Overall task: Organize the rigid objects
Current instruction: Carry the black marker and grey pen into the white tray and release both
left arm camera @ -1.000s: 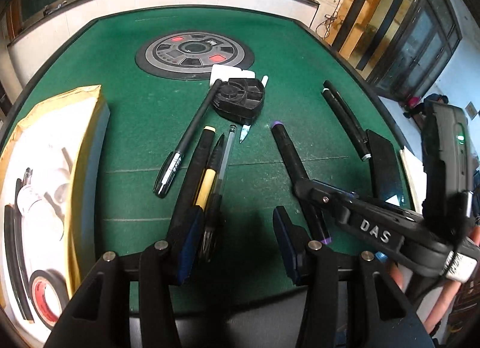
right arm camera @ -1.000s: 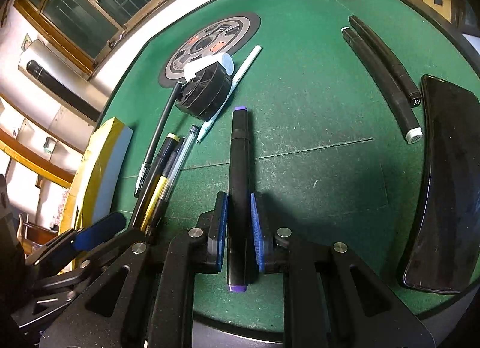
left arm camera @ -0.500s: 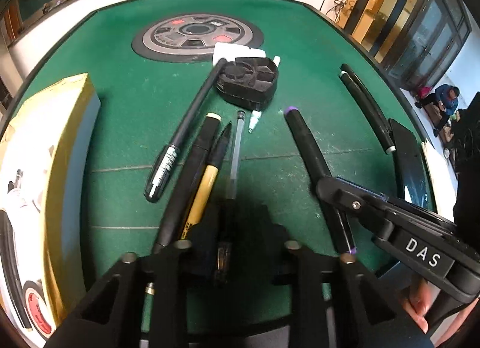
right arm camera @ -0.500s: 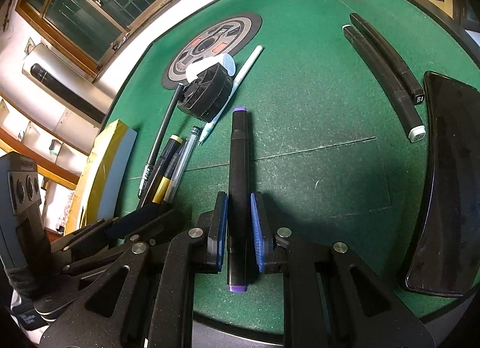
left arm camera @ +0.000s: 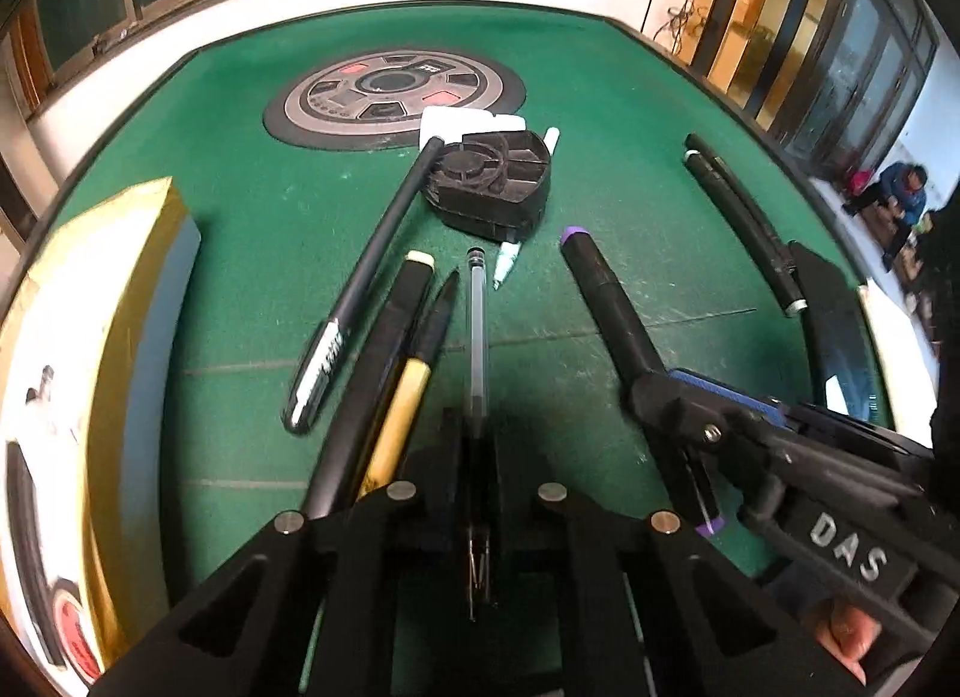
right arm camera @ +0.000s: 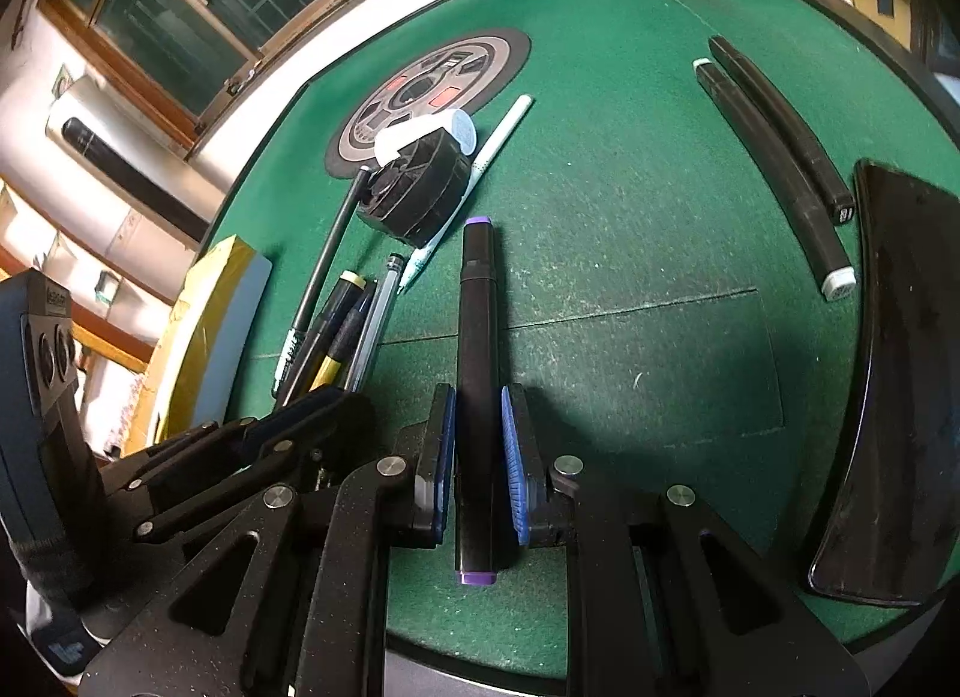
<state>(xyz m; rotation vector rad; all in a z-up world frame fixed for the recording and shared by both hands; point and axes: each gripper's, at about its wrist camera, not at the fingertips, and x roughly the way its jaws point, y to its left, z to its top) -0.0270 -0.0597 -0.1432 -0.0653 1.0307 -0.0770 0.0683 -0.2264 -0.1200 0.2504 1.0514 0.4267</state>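
Observation:
My left gripper (left arm camera: 478,433) is shut on a clear ballpoint pen (left arm camera: 476,331) that points away over the green table (left arm camera: 600,96). Left of it lie a yellow-and-black pen (left arm camera: 414,379), a black marker with a cream cap (left arm camera: 384,367) and a black-and-silver pen (left arm camera: 360,289). My right gripper (right arm camera: 477,427) is shut on a black marker with purple ends (right arm camera: 476,337); it also shows in the left wrist view (left arm camera: 606,301). The left gripper (right arm camera: 300,415) sits close on the right gripper's left.
A black ribbed holder (left arm camera: 489,187) and a white pen (left arm camera: 510,262) lie beyond the pens. Two black markers (right arm camera: 780,156) and a black tray (right arm camera: 888,397) are at right. A yellow box (left arm camera: 90,367) stands at left. A round panel (left arm camera: 396,96) is set in the table.
My left gripper went from open to shut on the clear pen and the view moved forward. My right gripper stayed shut on the purple-ended marker.

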